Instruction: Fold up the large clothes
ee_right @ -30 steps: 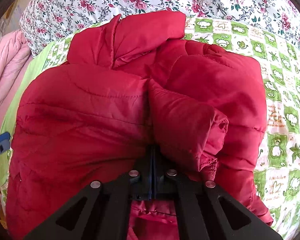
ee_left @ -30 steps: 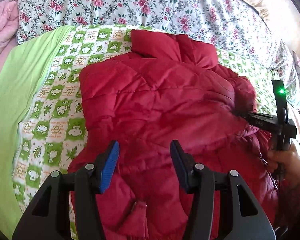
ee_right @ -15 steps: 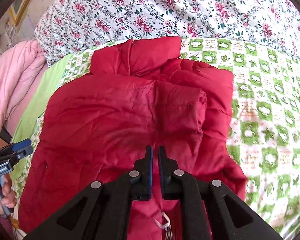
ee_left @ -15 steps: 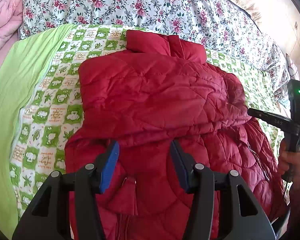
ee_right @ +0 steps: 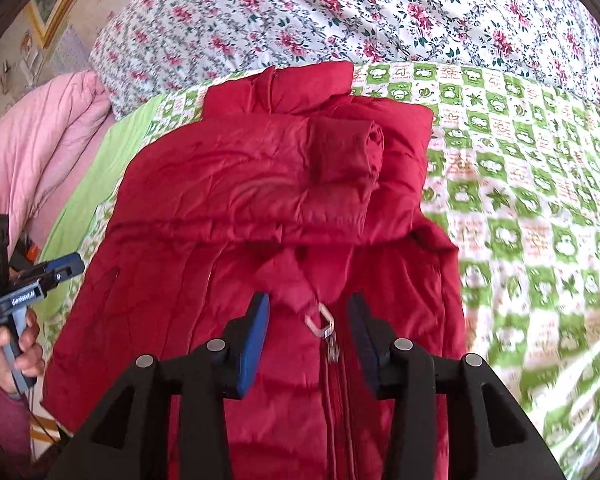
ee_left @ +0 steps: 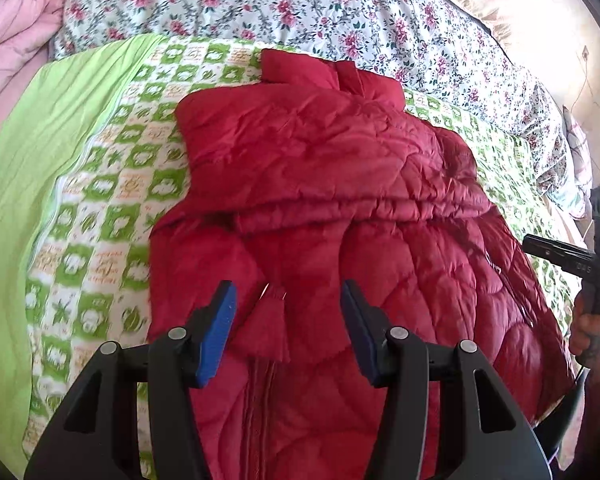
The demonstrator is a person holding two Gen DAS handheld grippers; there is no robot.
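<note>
Right wrist view: my right gripper (ee_right: 307, 334) is opening its jaws, and nothing is pinched between them now; a second ago they were clamped on the sleeve of the red jacket (ee_right: 260, 208). That sleeve (ee_right: 340, 168) now lies released across the jacket's chest, just below the collar (ee_right: 284, 84), so I judge the sleeve fold done on this side. The zipper pull (ee_right: 320, 322) shows between the parted pads, but they stand clear of it. My left gripper (ee_left: 288, 330) hangs above the jacket's lower front with its jaws parted and empty, unchanged over the last second. The jacket lies on the green checked sheet (ee_right: 520, 208), collar toward the floral quilt (ee_right: 380, 12). With both sleeves in, I think the hem is what comes next.
</note>
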